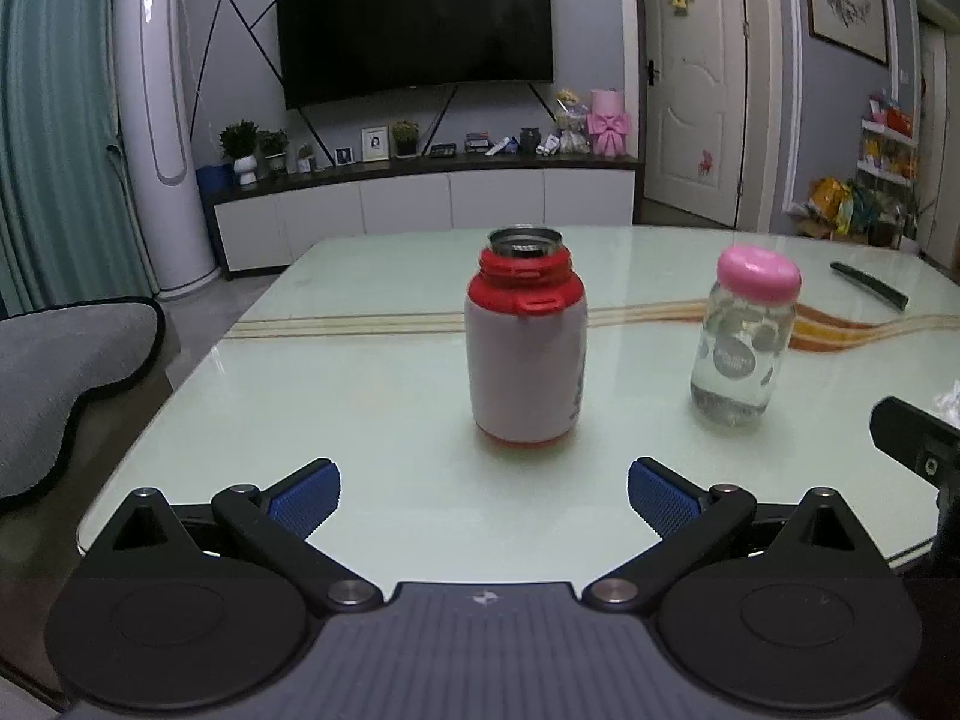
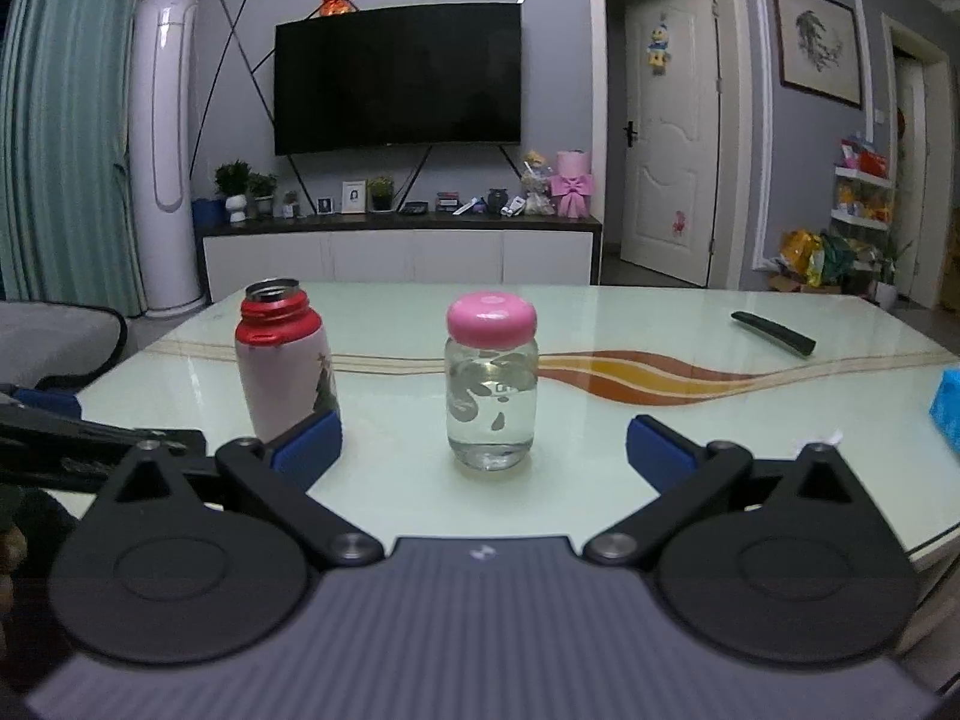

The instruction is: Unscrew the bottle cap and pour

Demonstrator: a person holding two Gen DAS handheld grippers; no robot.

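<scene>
2 containers stand upright on a pale green glass worktop (image 1: 372, 372) in a living room. A clear glass bottle (image 2: 491, 405), printed with grey shapes and partly filled with clear liquid, carries its pink cap (image 2: 491, 319) screwed in place. It sits directly ahead of the right gripper (image 2: 483, 441), in line with the gap between the blue-padded fingers (image 2: 309, 441), which are spread wide and hold nothing. To the bottle's left, apart from it, stands a white flask (image 1: 527, 354) with a red collar and base, its steel mouth open and uncapped. The flask lines up ahead of the left gripper (image 1: 483, 495), whose fingers (image 1: 309, 495) are likewise spread wide and grip nothing; neither gripper touches either container. In the left wrist view the bottle (image 1: 741, 354) appears to the flask's right, and a dark part of the other gripper shows at the right edge. A band of orange, brown and cream stripes (image 2: 648, 375) curves across the worktop behind both containers. A black remote control (image 2: 774, 333) lies farther back toward the right side, and a blue object (image 2: 948, 408) shows at the right edge. Beyond the worktop, a dark television (image 2: 397, 78) hangs above a low white cabinet (image 2: 396, 255), with a tall white air conditioner (image 2: 163, 150) to the left and a white door (image 2: 669, 132) to the right.
</scene>
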